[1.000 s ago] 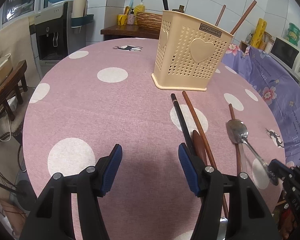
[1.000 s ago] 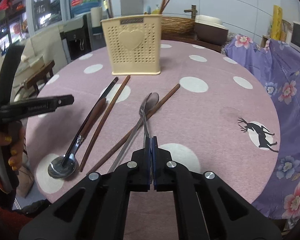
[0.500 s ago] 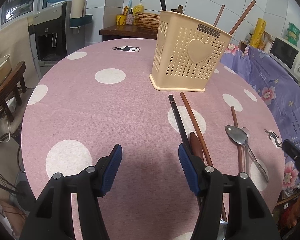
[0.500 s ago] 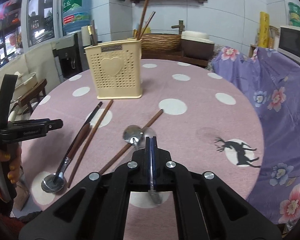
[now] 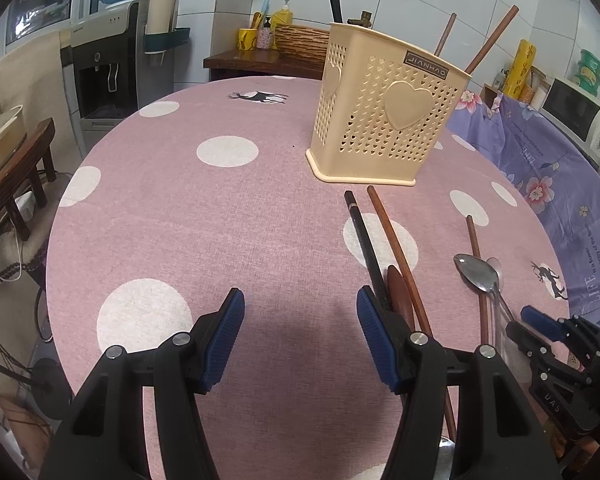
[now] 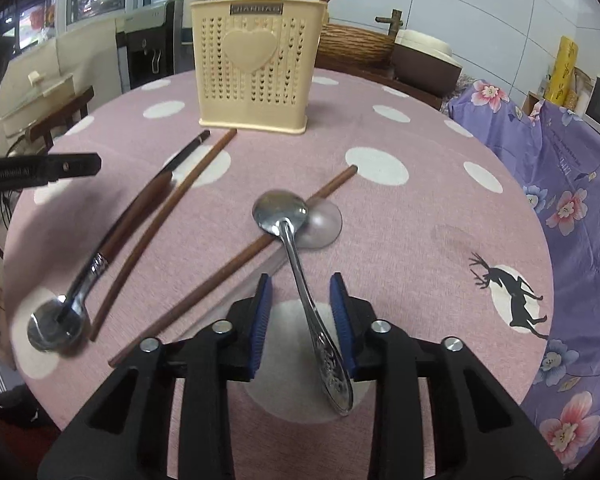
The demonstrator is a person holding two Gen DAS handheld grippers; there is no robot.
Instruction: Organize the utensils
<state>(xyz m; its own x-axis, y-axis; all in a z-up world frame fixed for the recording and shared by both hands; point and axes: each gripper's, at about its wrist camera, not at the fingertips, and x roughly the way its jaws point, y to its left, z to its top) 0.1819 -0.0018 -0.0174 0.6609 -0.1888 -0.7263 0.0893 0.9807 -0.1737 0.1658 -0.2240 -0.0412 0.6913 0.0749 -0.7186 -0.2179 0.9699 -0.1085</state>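
Observation:
A cream perforated utensil holder [image 5: 384,120] [image 6: 256,60] stands at the far side of the pink dotted table [image 5: 204,232], with chopsticks sticking out of it. A steel spoon [image 6: 280,212] [image 5: 476,276] lies across a brown chopstick [image 6: 228,268] and a clear plastic spoon [image 6: 324,224]. Its handle runs between the jaws of my right gripper [image 6: 300,292] [image 5: 528,326], which are opening; the pads stand off it. My left gripper [image 5: 300,300] hovers open over bare cloth. Beside its right finger lie a black chopstick [image 5: 364,240], a brown chopstick [image 5: 392,236] and a wooden-handled ladle [image 6: 100,264].
The round table's near edge lies just below both grippers. A purple floral cloth [image 6: 572,200] covers furniture to the right, with a microwave [image 5: 576,112] behind it. A water dispenser [image 5: 108,68] and a wooden stool [image 5: 16,168] stand off the left edge.
My right gripper, shut on the steel spoon's handle before, has come down and its jaws have parted. The spoon now rests on the table. The left gripper has stayed still.

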